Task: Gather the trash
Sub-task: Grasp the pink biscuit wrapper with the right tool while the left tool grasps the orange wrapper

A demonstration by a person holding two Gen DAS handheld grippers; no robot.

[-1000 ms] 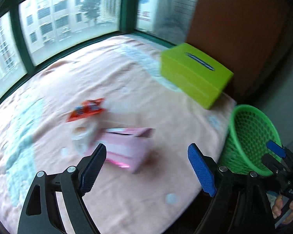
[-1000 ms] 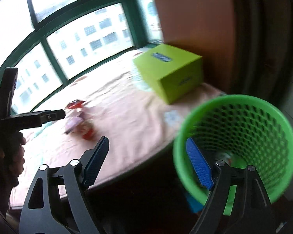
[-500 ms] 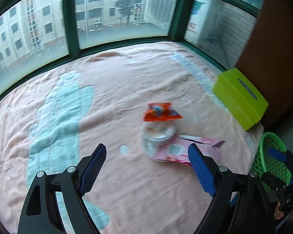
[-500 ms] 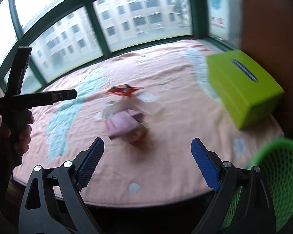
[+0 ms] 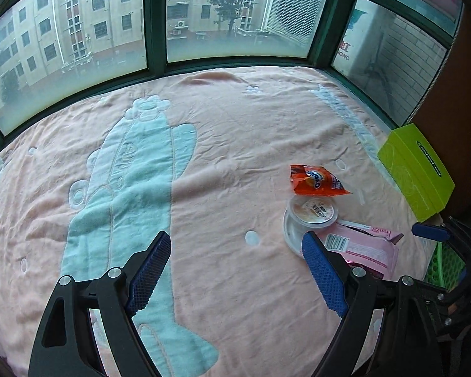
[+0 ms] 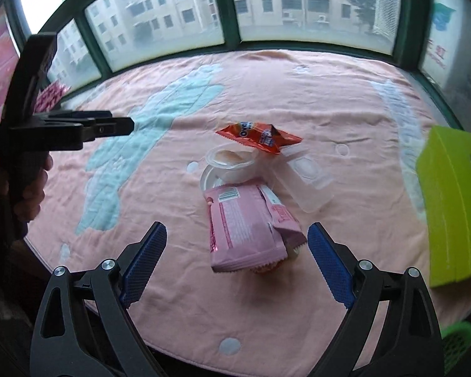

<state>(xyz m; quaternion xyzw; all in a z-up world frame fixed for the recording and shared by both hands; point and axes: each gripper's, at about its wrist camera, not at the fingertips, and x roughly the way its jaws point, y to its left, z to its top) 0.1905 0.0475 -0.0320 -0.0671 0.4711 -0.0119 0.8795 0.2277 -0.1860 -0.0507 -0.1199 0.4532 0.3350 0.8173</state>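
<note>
A heap of trash lies on the pink blanket [image 6: 329, 100]: an orange snack wrapper [image 6: 257, 136], a round plastic cup with lid [image 6: 230, 160], a clear plastic tub [image 6: 307, 176] and a pink packet [image 6: 245, 226]. My right gripper [image 6: 237, 260] is open and empty, just in front of the pink packet. My left gripper [image 5: 235, 270] is open and empty, hovering left of the heap; the wrapper [image 5: 315, 180], cup [image 5: 312, 212] and pink packet [image 5: 361, 245] lie to its right. The green mesh basket [image 5: 446, 267] stands off the right edge, also low in the right wrist view [image 6: 458, 342].
A lime-green tissue box [image 6: 455, 204] sits at the blanket's right side, also in the left wrist view [image 5: 417, 172]. Green-framed windows [image 5: 157, 15] ring the far side. The blanket's near edge drops off below my grippers.
Both views swung left, away from the basket and onto the blanket. The right gripper now faces the trash heap; the left gripper now points left of it. Both stayed open.
</note>
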